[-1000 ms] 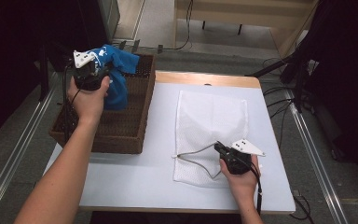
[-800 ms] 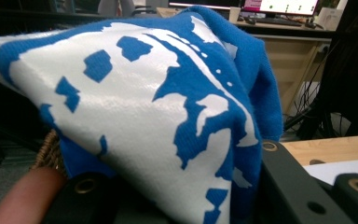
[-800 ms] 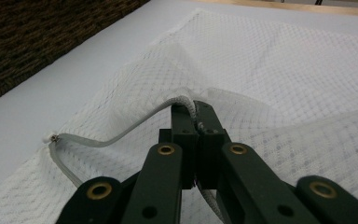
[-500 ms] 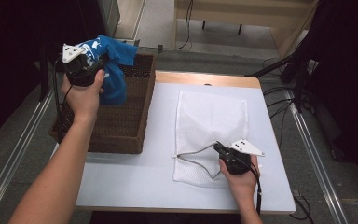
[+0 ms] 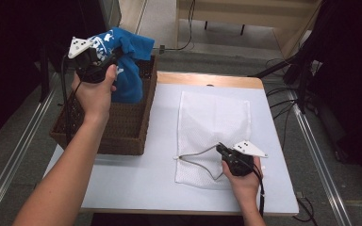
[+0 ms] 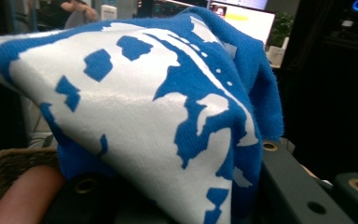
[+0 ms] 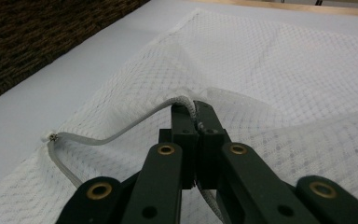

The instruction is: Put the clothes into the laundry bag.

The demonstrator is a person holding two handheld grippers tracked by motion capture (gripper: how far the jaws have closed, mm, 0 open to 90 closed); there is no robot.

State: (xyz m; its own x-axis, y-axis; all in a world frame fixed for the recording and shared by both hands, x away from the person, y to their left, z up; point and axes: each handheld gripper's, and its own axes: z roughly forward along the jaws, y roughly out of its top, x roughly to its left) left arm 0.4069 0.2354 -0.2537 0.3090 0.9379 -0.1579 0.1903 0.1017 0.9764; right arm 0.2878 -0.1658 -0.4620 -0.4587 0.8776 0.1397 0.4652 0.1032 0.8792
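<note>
White table (image 5: pixel 136 188): left gripper (image 5: pixel 104 60) clenched blue-and-white cloth (image 5: pixel 127 70), print not legible, above wicker basket (image 5: pixel 122 127); right gripper (image 5: pixel 222 150) clamped mesh bag (image 5: pixel 212 117) drawstring (image 5: pixel 195 154).

1. White table (image 5: pixel 136 169): lay under my work, its far edge trimmed in wood.
2. Metal rails (image 5: pixel 9 155): ran along the grey floor (image 5: pixel 320 169) on both sides of my table.
3. Black cables (image 5: pixel 287 94): trailed over the floor at my right.
4. Lit monitor (image 6: pixel 242 16): stood well beyond me.
</note>
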